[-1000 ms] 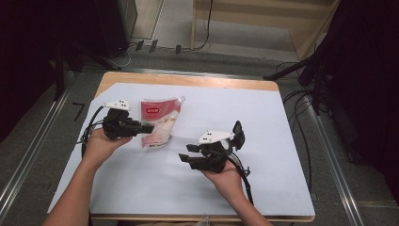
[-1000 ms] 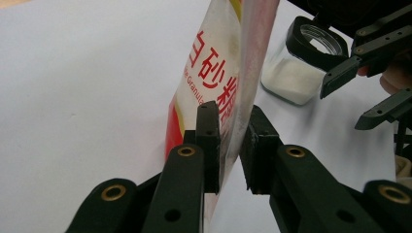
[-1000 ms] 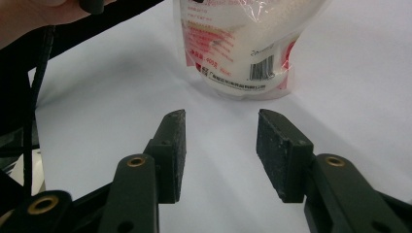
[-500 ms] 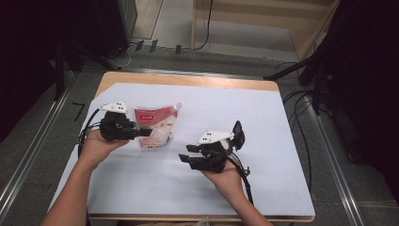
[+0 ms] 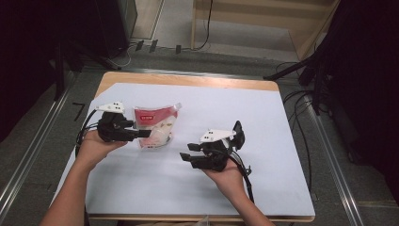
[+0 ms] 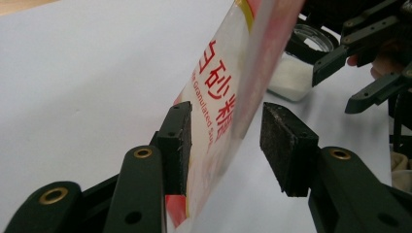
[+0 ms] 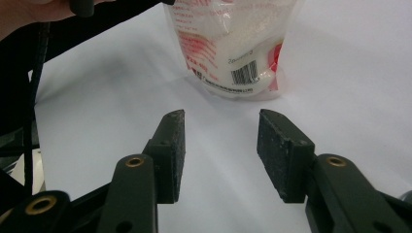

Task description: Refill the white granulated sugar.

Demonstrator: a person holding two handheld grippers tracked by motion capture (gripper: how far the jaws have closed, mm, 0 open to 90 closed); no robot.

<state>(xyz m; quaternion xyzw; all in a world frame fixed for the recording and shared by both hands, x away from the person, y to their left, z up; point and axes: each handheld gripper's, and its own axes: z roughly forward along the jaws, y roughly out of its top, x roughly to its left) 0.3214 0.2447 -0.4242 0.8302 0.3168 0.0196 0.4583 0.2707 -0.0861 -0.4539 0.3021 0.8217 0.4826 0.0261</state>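
I see a wooden table with a large white paper sheet spread over nearly all of its top; bare wood stays along the far edge. Left of centre in the high view, a clear plastic pouch of white sugar with red print stands on the sheet. The left gripper comes at it from the left of the frame, its jaws either side of the pouch's edge, one pad against the pouch, the other apart from it. The right gripper sits at centre frame, lower right of the pouch, well apart, jaws towards it. In the left gripper view, a small glass jar of white grains stands at upper right, behind the pouch.
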